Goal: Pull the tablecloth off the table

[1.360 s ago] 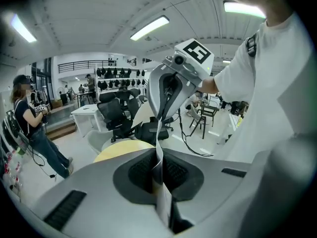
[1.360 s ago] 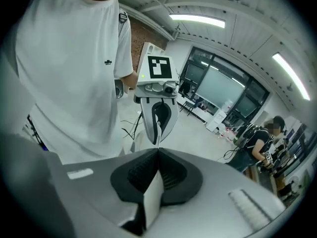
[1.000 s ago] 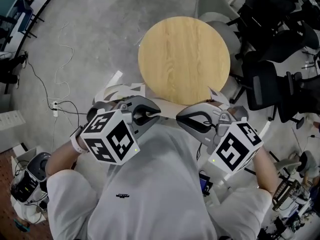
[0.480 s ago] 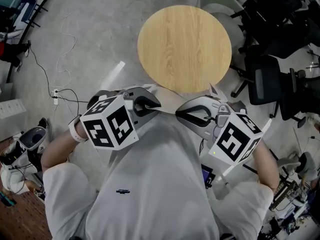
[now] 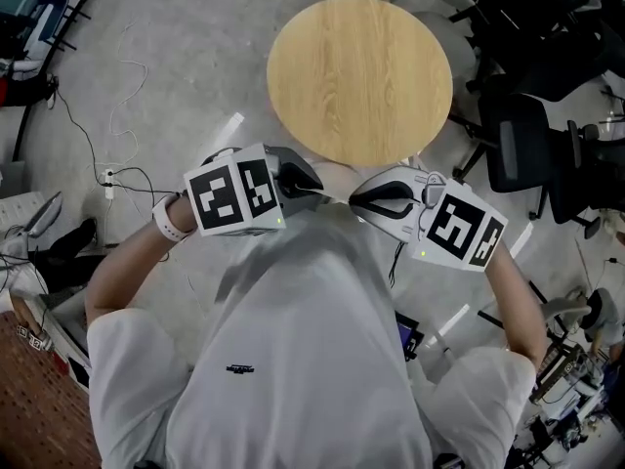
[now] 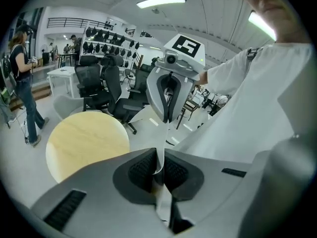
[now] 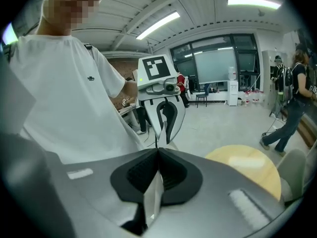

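Note:
The round wooden table point(image 5: 359, 76) stands bare on the grey floor in front of me. The white tablecloth point(image 5: 335, 197) is off it and shows as a thin edge stretched between my two grippers, just short of the table's near rim. My left gripper point(image 5: 314, 186) is shut on one end of the cloth point(image 6: 159, 155). My right gripper point(image 5: 356, 201) is shut on the other end point(image 7: 153, 197). The two grippers face each other, tips close. Where the cloth hangs below them, I cannot tell it apart from my white shirt.
Black office chairs point(image 5: 532, 154) crowd the right side of the table, and a grey chair point(image 5: 430, 8) stands behind it. Cables and a power strip point(image 5: 107, 191) lie on the floor at the left. A person point(image 7: 292, 103) stands beyond the table.
The cloth's white folds that lay at the table's near edge and on the floor to its left are gone from there. Both grippers have lifted, turned and drawn closer together.

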Available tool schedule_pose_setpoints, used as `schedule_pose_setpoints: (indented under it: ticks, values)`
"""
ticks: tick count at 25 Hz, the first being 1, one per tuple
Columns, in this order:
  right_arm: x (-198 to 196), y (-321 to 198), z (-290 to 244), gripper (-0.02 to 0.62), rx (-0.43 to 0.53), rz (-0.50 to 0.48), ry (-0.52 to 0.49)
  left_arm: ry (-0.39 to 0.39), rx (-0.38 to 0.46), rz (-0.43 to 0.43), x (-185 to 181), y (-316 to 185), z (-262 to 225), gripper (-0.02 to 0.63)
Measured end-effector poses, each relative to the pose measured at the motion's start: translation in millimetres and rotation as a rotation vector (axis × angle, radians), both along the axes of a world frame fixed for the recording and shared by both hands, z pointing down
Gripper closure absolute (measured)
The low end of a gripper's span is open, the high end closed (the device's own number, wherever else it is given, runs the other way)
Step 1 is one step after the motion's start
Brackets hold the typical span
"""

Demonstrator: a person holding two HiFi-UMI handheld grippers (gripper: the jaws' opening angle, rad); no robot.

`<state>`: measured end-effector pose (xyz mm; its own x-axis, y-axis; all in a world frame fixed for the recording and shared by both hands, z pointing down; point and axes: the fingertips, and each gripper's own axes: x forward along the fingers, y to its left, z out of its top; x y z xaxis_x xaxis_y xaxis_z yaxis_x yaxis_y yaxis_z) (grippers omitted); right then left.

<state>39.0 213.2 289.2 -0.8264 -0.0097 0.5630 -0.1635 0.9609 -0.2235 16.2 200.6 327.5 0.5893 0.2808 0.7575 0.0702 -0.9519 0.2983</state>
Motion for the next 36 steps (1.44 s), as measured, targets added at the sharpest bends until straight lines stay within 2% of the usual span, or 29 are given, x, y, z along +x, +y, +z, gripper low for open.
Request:
schedule_pose_setpoints:
  ticks: [18,24,36]
  values:
    - [-6,5,6,0.583,-0.022,0.025,-0.036,0.015,-0.025,0.017,-5,7,7,0.598]
    - [-8,6,4,0.583,0.017,0.022,-0.015,0.029,-0.027,0.021,-7,7,6,0.598]
    - [-11,6,-4,0.583,0.023,0.015,0.028,0.049,-0.032,0.041,-10,8,-2,0.598]
